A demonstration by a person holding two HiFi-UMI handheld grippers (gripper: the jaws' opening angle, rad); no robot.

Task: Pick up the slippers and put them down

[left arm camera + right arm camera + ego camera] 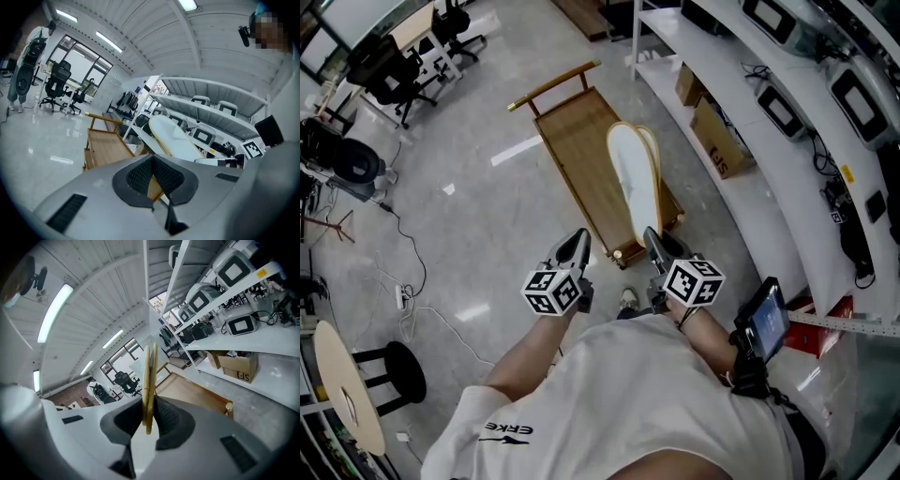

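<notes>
Head view, floor (478, 216): glossy, smooth, pale grey.
Shelving (750, 202): long, curved white boards.
Wooden cart (577, 141): flat rectangular plank bed with a brass-coloured rail at its far end.
Slippers (635, 173): thin flat pair with white oval soles and tan edging, held on edge above the wooden cart.
Right hand-held gripper (654, 246): dark ribbed pads pinching one end of the slippers.
Left hand-held gripper (574, 248): pads pressed together with nothing between them.
</notes>
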